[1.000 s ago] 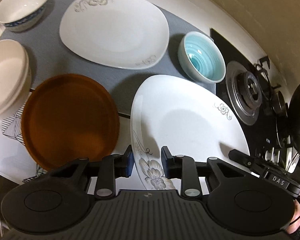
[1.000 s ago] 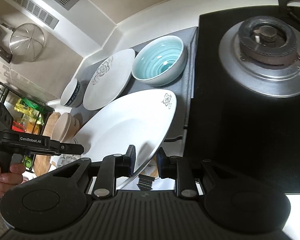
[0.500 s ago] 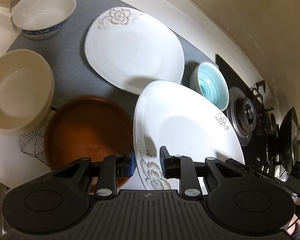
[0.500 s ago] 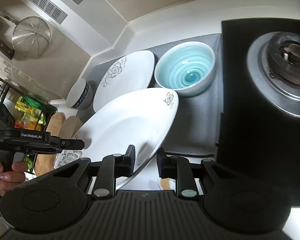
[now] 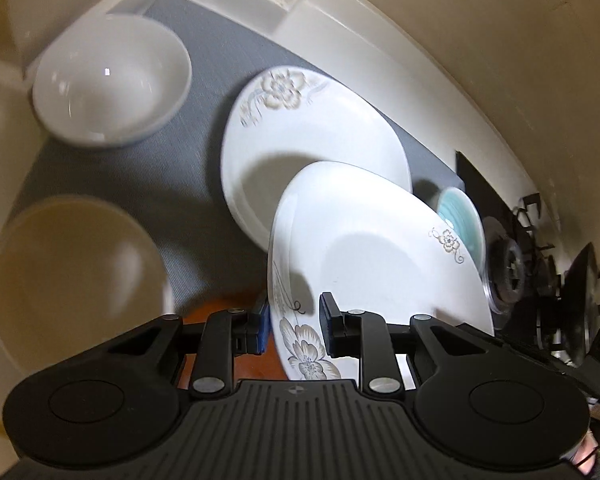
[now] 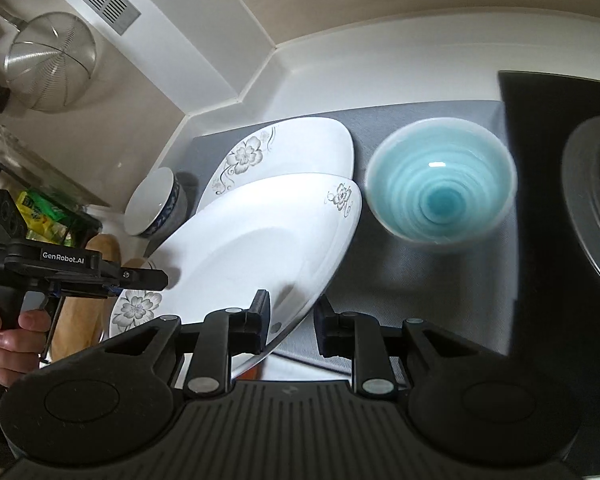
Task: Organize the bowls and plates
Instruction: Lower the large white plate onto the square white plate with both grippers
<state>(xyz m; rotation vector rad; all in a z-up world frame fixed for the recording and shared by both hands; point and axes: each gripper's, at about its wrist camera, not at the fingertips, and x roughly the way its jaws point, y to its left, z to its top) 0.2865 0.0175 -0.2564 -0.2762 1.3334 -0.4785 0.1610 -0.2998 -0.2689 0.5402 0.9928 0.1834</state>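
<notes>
Both tools gripped one plate between them: our left tool [image 5: 292, 330] pinched the near rim of the white squarish porcelain plate with grey flower prints [image 5: 380, 248], and our right tool [image 6: 290, 320] pinched the opposite rim of the same plate [image 6: 260, 248], each with a pad above and a pad below the edge.

Going left to right in the left wrist view, a beige bowl [image 5: 76, 280] sat near the tabletop's edge, a white bowl [image 5: 112, 80] lay further back on the grey mat [image 5: 204, 60], and a second white flowered plate [image 5: 312, 128] rested flat on the mat. We held the carried plate tilted in the air, partly over that second plate and not yet resting on it. A light blue glazed bowl [image 6: 440, 184] stood just beside them, with the black stove top [image 6: 548, 160] beyond.

We judged the carried plate stiff, fairly heavy, glossy and slippery, and breakable if knocked against the plate beneath. Opposite rims seemed the right places to hold, with both grips kept firm and level. Stacking it on its twin looked like the step in hand.
</notes>
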